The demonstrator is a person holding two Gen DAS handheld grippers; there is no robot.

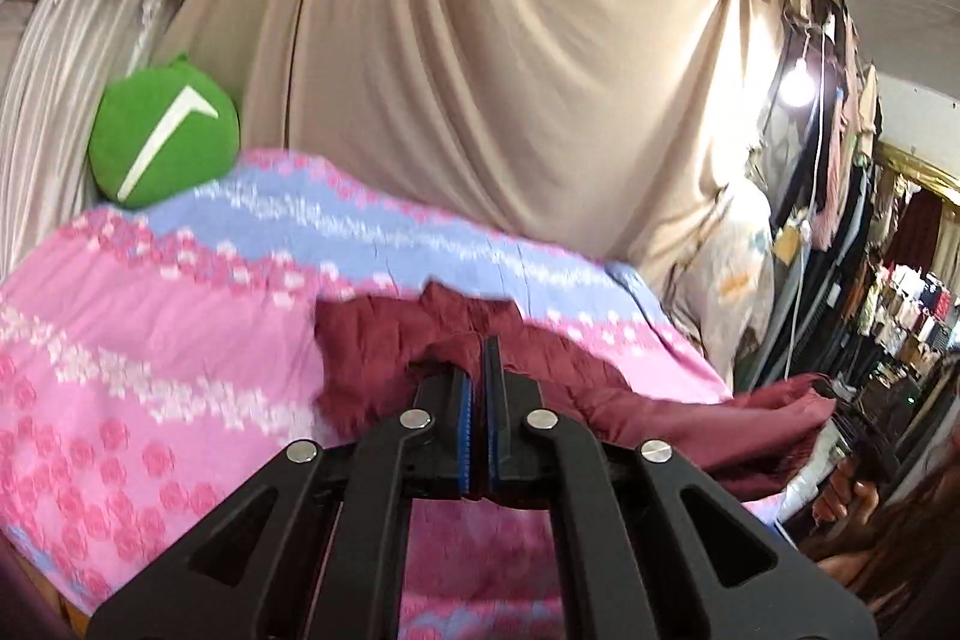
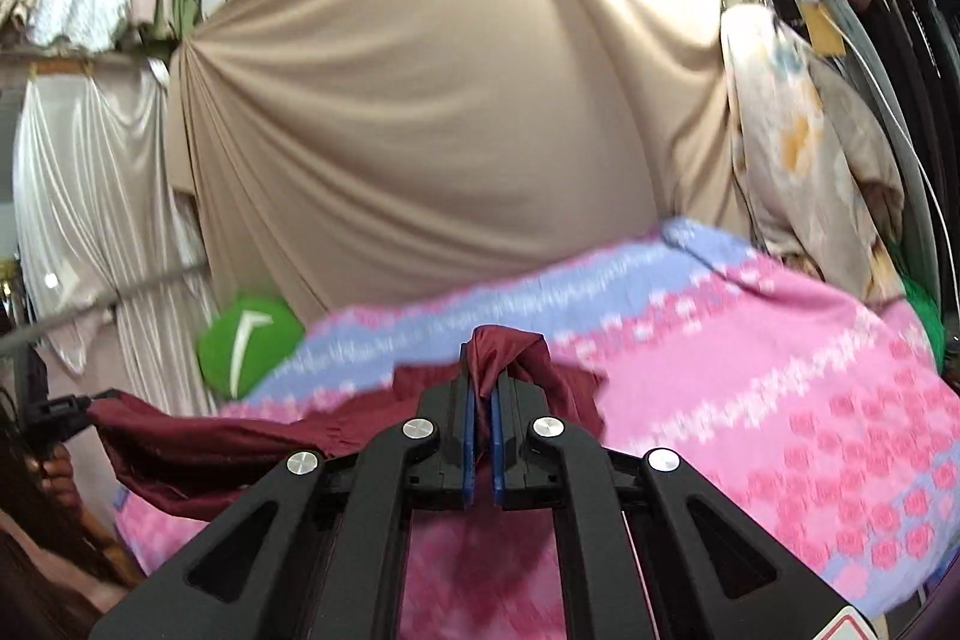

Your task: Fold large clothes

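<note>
While both grippers pinch the maroon garment (image 2: 240, 436) w/ fingers clamped — left gripper (image 1: 479, 358), right gripper (image 2: 483, 370) — it hangs bunched over the bed (image 2: 780, 340) near its front edge; folding barely begun, prob. all folds left.

The pink and blue bedspread (image 1: 150, 316) lies open to the left of the maroon garment (image 1: 384, 340). At the far left corner a green cushion (image 1: 162, 142) blocks. The beige drape (image 1: 480, 70) walls the back; hanging clothes (image 1: 840, 196) seem to crowd the right

Crumpled maroon garment (image 1: 384, 340), seemingly lifted.
</note>
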